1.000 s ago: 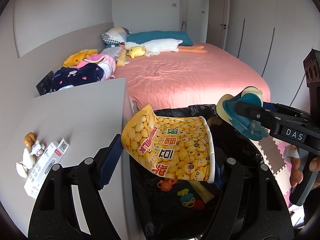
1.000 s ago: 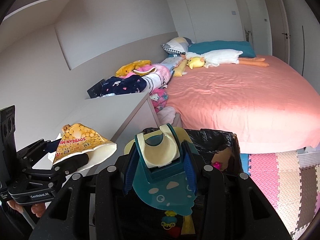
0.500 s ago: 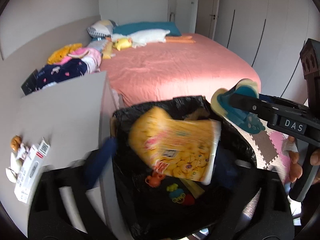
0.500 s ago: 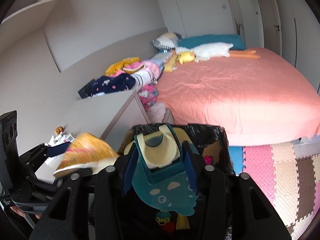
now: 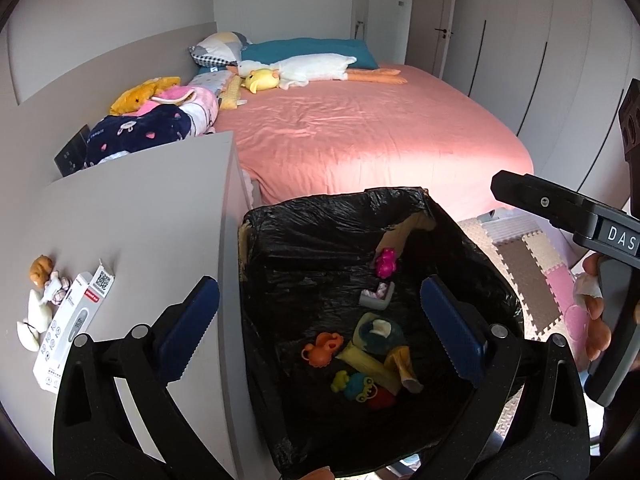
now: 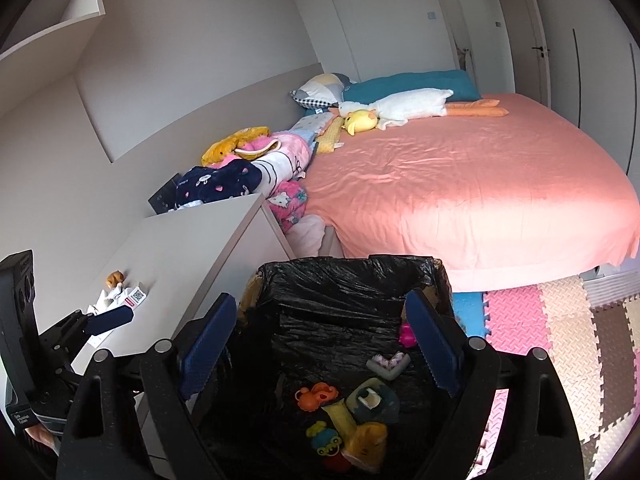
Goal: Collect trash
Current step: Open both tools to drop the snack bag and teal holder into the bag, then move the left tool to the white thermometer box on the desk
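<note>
The left tongs are seen spread wide, nothing between the blue pads, and nothing is touched by them. The right tongs are likewise parted, their jaws having just been opening, and nothing is gripped between them. Both pairs are held over the mouth of the black-lined bin, which stands just beside the grey counter and near the foot of the pink bed.

The trash lies at the bottom of the bin, below and apart from both tongs. The yellow snack bag is seen crumpled among it, and the teal and cream piece rests just beside it, next to an orange toy and a small blue-green toy. A pink toy and a grey corner piece lie further toward the far wall of the bin.

In the left wrist view the right tongs' black arm is seen entering from the right, with fingers of the person's hand around its handle; a white box and small figures on the counter are shown plainly. In the right wrist view the left tongs are seen at the lower left over the counter edge, and a wall shelf and more of the foam floor mat are shown.
</note>
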Tool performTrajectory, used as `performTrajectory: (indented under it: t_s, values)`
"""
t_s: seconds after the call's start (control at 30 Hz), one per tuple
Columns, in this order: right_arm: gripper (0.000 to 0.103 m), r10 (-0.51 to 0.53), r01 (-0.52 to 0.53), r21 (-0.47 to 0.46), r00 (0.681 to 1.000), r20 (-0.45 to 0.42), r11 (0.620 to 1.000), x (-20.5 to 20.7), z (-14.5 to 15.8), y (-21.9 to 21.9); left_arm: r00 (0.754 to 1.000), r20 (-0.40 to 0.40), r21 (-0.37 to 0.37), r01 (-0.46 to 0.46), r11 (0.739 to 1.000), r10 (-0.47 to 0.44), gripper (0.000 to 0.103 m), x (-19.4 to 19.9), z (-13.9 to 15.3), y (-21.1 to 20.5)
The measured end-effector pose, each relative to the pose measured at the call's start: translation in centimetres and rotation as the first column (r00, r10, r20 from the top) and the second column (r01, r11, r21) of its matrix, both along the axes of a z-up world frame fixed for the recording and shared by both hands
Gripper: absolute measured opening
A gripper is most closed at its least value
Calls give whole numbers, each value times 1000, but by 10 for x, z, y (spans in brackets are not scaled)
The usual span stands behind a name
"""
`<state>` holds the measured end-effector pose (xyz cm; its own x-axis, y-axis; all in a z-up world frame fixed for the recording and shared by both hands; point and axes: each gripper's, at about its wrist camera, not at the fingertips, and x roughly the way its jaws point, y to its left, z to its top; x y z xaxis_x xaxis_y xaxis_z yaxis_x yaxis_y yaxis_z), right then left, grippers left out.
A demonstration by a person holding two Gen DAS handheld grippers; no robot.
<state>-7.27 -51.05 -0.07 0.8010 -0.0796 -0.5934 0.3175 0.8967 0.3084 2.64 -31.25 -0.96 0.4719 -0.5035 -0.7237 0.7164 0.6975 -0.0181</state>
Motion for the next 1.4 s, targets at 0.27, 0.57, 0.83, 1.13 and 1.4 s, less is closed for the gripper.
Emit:
performTrajectory:
  t_s: [0.27,0.57,0.83,1.13,1.4]
  values:
    - [86,34,-34,-8,999,-9,999,9,-1,16,999,25,11,-26,1000,26,97,0,-1,14]
    - [86,87,-87,-17,996,-26,996,25,-4,41,996,41,10,-78,997,77,97,11,-2,43]
    - [86,131,-131,-21,991,-42,991,42,-8,65,991,10,1,-131,991,131,97,26,-7,70]
    - [86,173,-174,-19,984,-50,985,63,-11,90,979,36,-11,-198,980,199,97,40,-5,105]
    - [86,212,-212,-13,976,-49,977,82,-14,112,969,58,10,-239,971,238,97,58,-8,126]
